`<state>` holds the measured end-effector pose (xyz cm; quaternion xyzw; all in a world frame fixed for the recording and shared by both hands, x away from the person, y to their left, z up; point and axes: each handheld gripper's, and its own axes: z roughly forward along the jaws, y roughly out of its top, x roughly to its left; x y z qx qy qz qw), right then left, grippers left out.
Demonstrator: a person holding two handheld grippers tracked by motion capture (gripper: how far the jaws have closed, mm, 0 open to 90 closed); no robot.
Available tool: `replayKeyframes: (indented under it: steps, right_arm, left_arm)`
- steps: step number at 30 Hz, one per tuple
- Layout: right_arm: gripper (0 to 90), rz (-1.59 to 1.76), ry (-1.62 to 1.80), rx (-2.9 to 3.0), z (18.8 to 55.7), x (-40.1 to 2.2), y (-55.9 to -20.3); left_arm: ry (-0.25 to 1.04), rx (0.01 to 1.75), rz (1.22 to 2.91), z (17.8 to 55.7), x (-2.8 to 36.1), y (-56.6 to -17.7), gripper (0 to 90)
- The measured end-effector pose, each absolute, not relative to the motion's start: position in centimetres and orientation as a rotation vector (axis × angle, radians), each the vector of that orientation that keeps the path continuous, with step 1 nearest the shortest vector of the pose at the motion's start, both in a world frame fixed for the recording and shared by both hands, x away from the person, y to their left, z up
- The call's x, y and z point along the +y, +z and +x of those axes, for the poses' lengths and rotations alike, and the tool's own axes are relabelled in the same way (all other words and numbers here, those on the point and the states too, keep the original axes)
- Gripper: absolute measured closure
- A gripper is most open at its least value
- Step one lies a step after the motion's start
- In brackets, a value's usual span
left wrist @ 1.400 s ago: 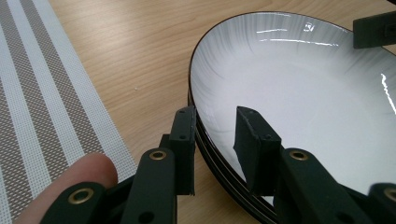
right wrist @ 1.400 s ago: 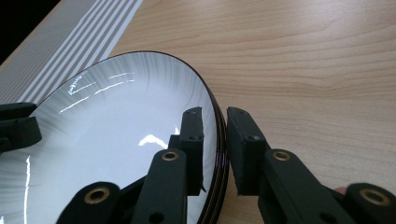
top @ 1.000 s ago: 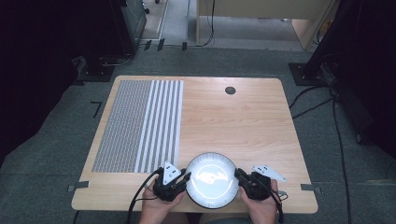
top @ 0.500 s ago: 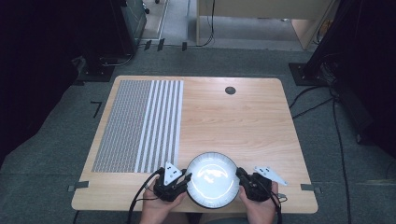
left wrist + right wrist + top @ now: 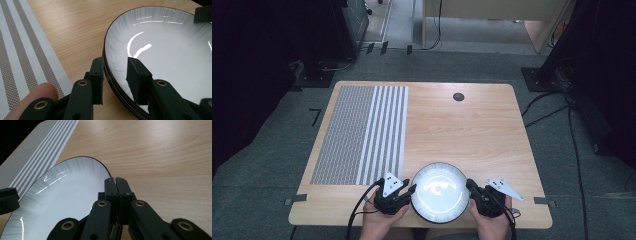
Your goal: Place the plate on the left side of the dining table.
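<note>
A white plate (image 5: 440, 192) with a thin dark rim sits at the near edge of the wooden surface (image 5: 472, 130), roughly midway between the person's two hands; its glossy inside catches curved streaks of light. In the left gripper view there look to be two stacked rims at its edge. The left gripper (image 5: 115, 77) stands at the plate's left side with its jaws spread apart, one outside the rim and one over the plate's inner slope, not pressed together. The right gripper (image 5: 115, 185) is at the plate's right side, its jaws brought together so that they touch, right at the rim; whether any of the rim is caught between them I cannot tell. A fingertip (image 5: 37, 93) shows beside the left gripper. Farther left on the surface lies a grey and white striped woven placemat (image 5: 362, 134), just beside the plate. A small dark round fitting (image 5: 458, 96) sits near the far edge.
</note>
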<state>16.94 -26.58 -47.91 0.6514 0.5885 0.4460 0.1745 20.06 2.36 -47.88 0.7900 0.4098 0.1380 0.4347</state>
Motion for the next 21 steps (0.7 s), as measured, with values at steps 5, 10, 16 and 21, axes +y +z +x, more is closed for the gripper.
replayKeyframes:
  steps: [5,10,16,21]
  right_arm:
    - [89.6,1.834,1.257,1.654,16.8,-27.0,-47.5]
    - [89.6,1.839,1.251,1.643,16.7,-27.4,-47.3]
    - [89.6,1.840,1.249,1.641,16.3,-27.5,-47.3]
    - [89.6,1.841,1.253,1.621,15.8,-27.8,-47.2]
  left_arm:
    - [0.333,0.999,1.960,19.8,2.2,-47.6,66.9]
    - [0.318,0.985,1.973,19.7,1.8,-47.6,66.7]
    - [0.306,0.980,2.001,19.8,1.1,-48.0,66.0]
    - [0.280,0.993,2.025,20.2,0.8,-48.4,66.9]
